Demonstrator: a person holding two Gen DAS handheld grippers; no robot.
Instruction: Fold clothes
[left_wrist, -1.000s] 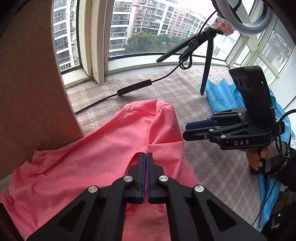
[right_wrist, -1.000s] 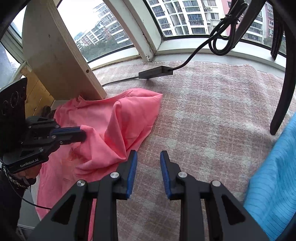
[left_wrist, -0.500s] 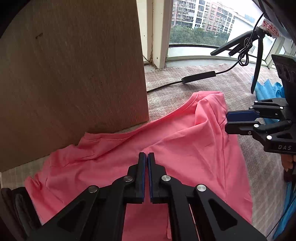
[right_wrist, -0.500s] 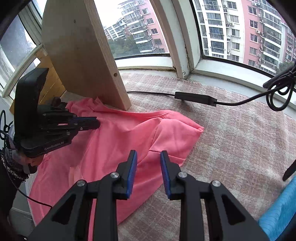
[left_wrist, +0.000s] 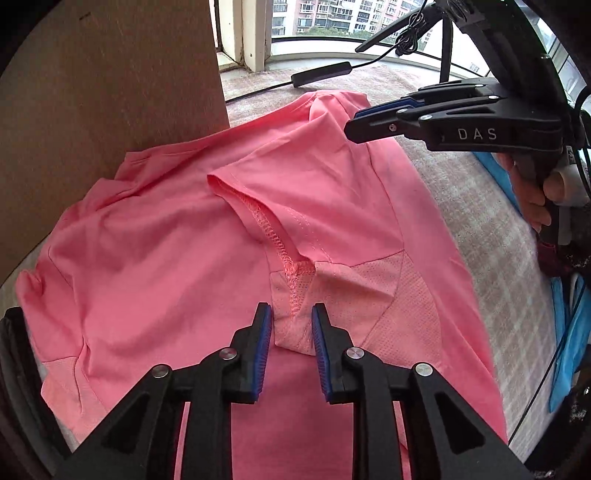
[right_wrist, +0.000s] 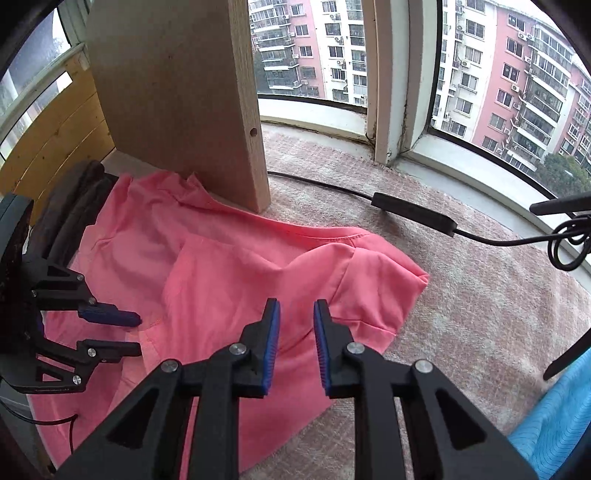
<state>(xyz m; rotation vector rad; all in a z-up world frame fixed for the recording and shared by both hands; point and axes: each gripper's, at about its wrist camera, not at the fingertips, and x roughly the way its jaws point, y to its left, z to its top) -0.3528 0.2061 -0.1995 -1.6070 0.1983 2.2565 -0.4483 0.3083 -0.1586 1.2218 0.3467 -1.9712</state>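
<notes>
Pink shirt (right_wrist: 229, 280) against wooden board (right_wrist: 177, 96) (cable nearby); left hand-held gripper (left_wrist: 291, 317) just opening, right hand-held gripper (right_wrist: 296, 308) narrowing, both empty.

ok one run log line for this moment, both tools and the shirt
left tool: open, just opening, mesh underarm seam between pads | right tool: open, just closing, empty | pink t-shirt: on blanket, sleeve folded over body

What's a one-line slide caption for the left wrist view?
Left gripper, jaws just opened, hovers over pink shirt's mesh underarm seam; right gripper hovers above the collar end.
</notes>
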